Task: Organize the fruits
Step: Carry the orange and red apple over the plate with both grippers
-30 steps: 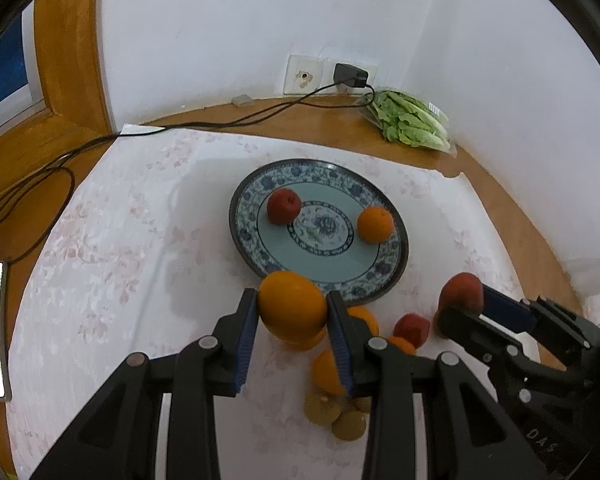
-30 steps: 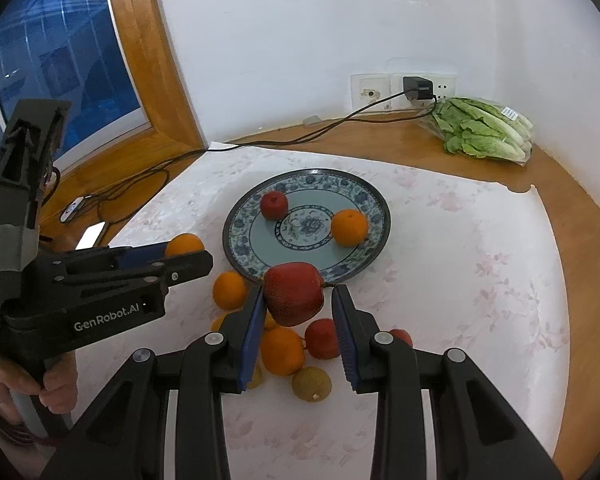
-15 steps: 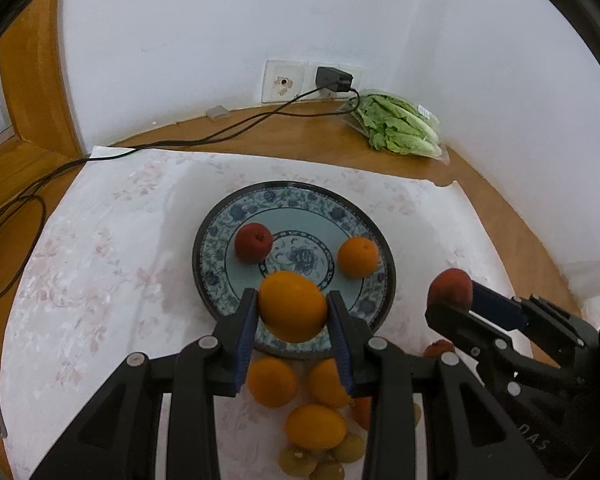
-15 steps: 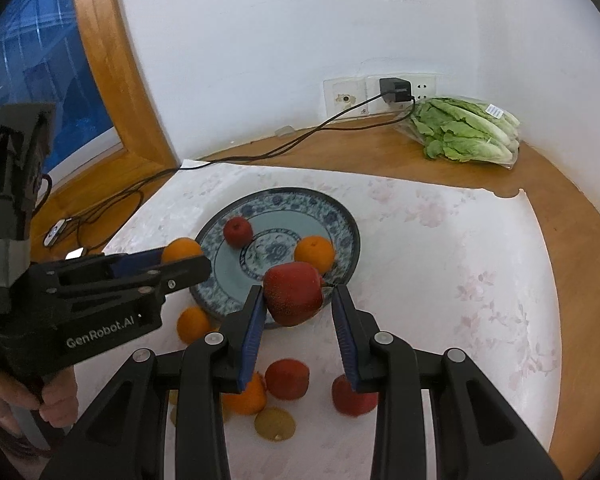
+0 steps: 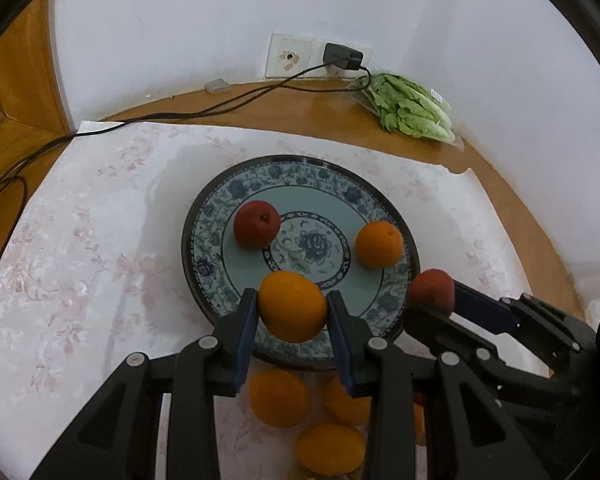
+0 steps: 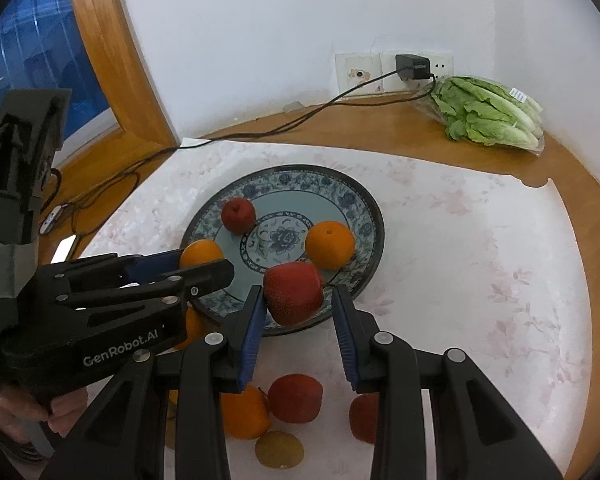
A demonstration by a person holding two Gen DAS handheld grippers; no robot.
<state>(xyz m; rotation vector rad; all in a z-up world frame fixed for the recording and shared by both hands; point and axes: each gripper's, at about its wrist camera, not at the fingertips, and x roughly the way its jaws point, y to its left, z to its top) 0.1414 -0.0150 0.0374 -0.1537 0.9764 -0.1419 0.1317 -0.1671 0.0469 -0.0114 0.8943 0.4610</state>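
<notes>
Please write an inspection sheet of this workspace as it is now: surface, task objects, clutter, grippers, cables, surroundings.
Surface: floral cloth over a wooden table.
Job's things: plate holds a red apple and an orange; loose fruit lies on the cloth nearer the cameras.
Clutter: bagged lettuce.
Grippers: left gripper grips an orange; right gripper grips an apple; both over the plate's near rim.
Cables: black cable from a wall charger.
Surroundings: white wall, wooden window frame.
</notes>
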